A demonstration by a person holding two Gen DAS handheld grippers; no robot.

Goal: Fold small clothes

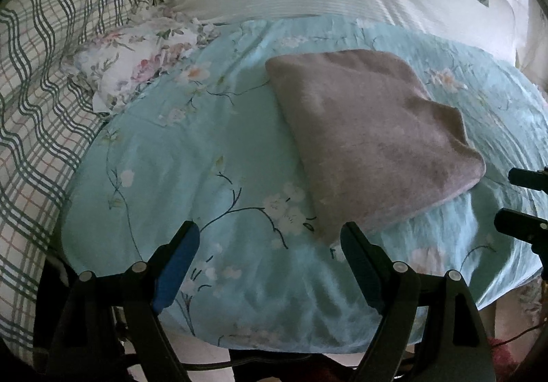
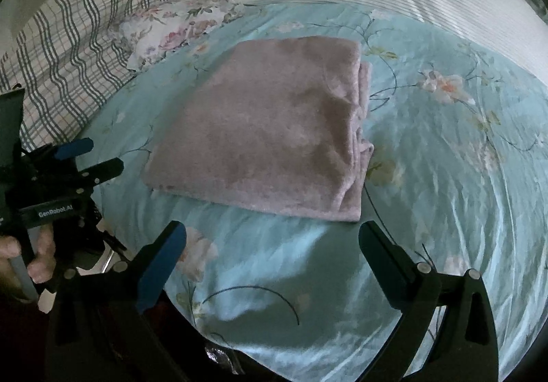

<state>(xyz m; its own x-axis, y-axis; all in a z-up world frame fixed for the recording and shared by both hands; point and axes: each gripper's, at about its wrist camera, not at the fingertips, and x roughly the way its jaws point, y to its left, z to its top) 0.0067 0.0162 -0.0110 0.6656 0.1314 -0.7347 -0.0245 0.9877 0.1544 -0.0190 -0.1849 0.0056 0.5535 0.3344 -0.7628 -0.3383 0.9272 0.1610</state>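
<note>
Both grippers, left gripper (image 1: 270, 238) and right gripper (image 2: 274, 238), gape wide, empty | pink cloth (image 2: 270, 132) folded | risk: stacked right-edge layers splay if snagged

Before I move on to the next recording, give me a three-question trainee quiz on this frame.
1. True or false: the pink cloth lies folded on the blue floral sheet.
2. Which best describes the left claw? A) shut on the cloth B) open, holding nothing C) out of view
3. Fill in: the stacked free edges of the cloth face the ____ side in the right wrist view.

Key: 1 true; 2 B; 3 right
</note>
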